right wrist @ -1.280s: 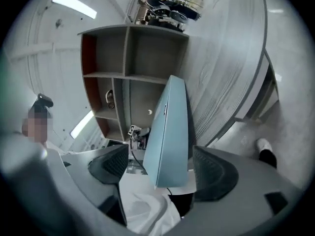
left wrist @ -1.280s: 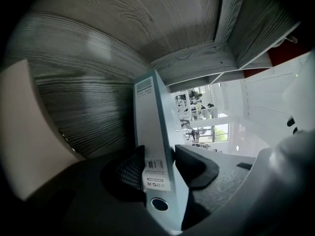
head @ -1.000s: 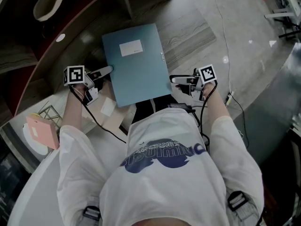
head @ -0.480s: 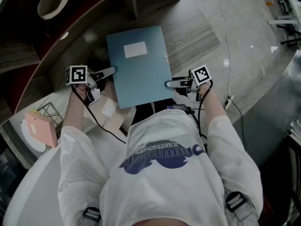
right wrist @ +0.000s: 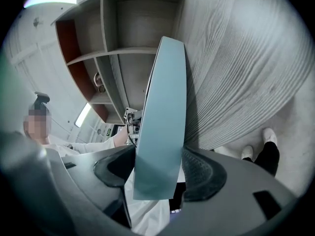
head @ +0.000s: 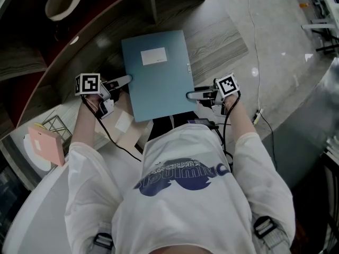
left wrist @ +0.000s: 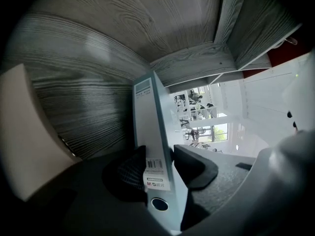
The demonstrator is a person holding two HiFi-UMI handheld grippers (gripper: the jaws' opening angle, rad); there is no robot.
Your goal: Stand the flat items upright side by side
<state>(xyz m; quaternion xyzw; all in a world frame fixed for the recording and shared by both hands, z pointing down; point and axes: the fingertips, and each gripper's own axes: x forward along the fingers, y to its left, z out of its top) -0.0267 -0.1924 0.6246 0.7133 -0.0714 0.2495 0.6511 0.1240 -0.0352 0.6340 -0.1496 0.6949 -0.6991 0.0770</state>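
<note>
Head view: teal lever-arch file (head: 159, 78) held in the air, broad face up toward the camera, white label (head: 153, 56) near the far end. Positioned over a grey wood-grain surface (head: 217, 41), in front of a dark shelf unit (head: 100, 25). Not yet upright. Gripped at both long edges, toward the near end.

Left gripper (head: 126, 80): clamped on the spine edge, with pads pressed to both sides of the spine. Seen in the left gripper view just at the jaws: barcode sticker (left wrist: 154, 173) and, nearer the camera, round finger hole (left wrist: 159, 204).

Right gripper (head: 189, 94): on the opposite, open edge. Just been closing in on that edge, with the file between the jaws. Now grasping it, with a pad against each cover face in the right gripper view.

Noted at far left, well apart from the file: pink box (head: 45, 144), with a wire rack (head: 55, 126) just beside it.
</note>
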